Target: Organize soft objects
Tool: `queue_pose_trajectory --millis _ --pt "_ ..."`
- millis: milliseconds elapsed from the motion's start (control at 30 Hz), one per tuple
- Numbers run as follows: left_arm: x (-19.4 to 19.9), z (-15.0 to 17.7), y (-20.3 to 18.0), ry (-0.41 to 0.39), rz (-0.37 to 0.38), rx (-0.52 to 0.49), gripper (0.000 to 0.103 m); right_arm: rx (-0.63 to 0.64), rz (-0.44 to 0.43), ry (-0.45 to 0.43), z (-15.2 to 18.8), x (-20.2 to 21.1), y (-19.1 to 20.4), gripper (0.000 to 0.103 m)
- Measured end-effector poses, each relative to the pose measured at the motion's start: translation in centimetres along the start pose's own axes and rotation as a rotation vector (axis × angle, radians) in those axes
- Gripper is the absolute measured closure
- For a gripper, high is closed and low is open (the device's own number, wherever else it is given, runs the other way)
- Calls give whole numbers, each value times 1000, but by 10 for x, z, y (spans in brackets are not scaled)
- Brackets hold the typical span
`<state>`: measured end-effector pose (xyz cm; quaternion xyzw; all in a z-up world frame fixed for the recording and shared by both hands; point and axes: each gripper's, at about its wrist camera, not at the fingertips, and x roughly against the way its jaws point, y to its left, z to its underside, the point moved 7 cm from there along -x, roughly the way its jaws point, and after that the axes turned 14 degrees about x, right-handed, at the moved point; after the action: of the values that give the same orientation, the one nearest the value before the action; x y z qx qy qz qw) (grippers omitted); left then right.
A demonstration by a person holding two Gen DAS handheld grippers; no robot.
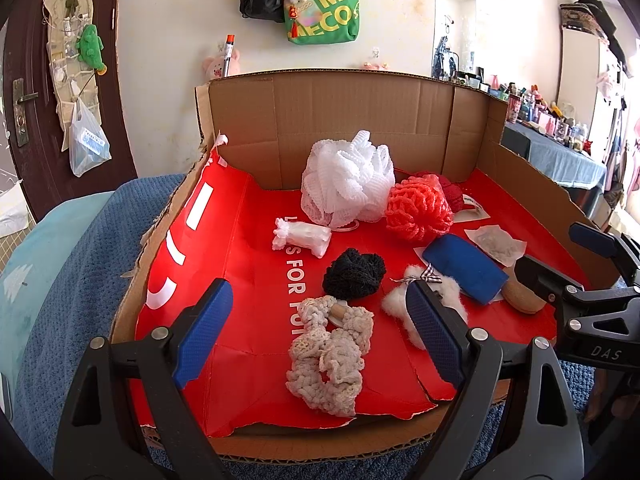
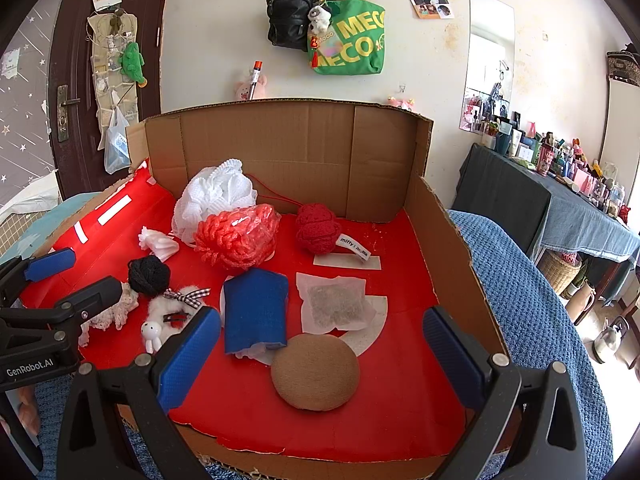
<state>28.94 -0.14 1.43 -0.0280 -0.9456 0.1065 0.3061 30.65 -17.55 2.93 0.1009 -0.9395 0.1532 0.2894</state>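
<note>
Left gripper [image 1: 318, 330]: jaws apart, empty, lower centre over cream knitted piece [image 1: 330, 354] | Right gripper [image 2: 322, 354]: jaws apart, empty, lower centre over tan round cushion [image 2: 315, 372] | White mesh puff [image 1: 347, 178]: centre of cardboard box [image 1: 328, 120]

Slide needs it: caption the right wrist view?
Open right gripper hovers over a tan pad among soft items in a red-lined box.

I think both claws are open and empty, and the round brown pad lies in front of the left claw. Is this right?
Not fully. The round brown pad lies in front of the right claw, not the left claw, as the right wrist view shows. Both claws are open and empty.
</note>
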Motion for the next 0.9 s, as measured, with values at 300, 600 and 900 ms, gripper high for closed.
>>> queue_pose_trajectory --millis 300,600,900 --pt "-1 0 -1 1 0 1 14 1 0 0 0 0 0 0" --pt "-1 -1 -1 2 1 0 14 1 0 0 0 1 0 0" --pt "9 -7 1 3 -10 9 14 -13 -46 -36 -5 19 0 0"
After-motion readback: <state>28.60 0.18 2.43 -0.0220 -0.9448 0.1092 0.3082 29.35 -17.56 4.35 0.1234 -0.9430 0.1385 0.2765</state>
